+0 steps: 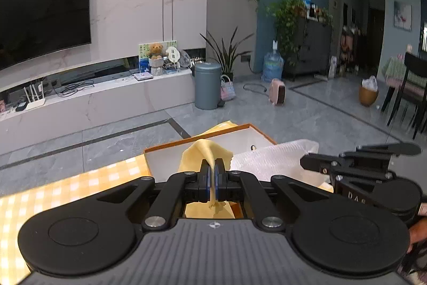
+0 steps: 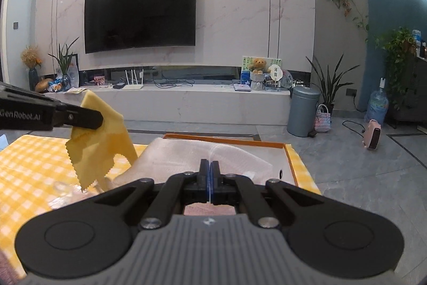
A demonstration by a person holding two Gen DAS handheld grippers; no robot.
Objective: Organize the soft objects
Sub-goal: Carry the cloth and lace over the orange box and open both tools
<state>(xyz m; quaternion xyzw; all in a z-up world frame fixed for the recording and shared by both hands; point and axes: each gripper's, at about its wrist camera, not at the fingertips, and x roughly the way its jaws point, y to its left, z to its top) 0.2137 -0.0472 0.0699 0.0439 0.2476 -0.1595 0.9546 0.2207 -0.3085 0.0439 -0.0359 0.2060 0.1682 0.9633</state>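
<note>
Yellow cloth (image 1: 205, 151) in clamped left tongs (image 1: 212, 164), white sheet (image 2: 213, 154) in clamped right tongs (image 2: 210, 167).

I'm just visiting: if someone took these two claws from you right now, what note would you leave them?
Left claw: shut on the yellow cloth, held up in the air.
Right claw: shut on the white sheet, which drapes over the orange-rimmed box.
Box sits on the yellow checked tablecloth.
Done: both soft pieces picked up.
Left: probably lay each one in the box, then let go; nothing visibly put away yet.
</note>
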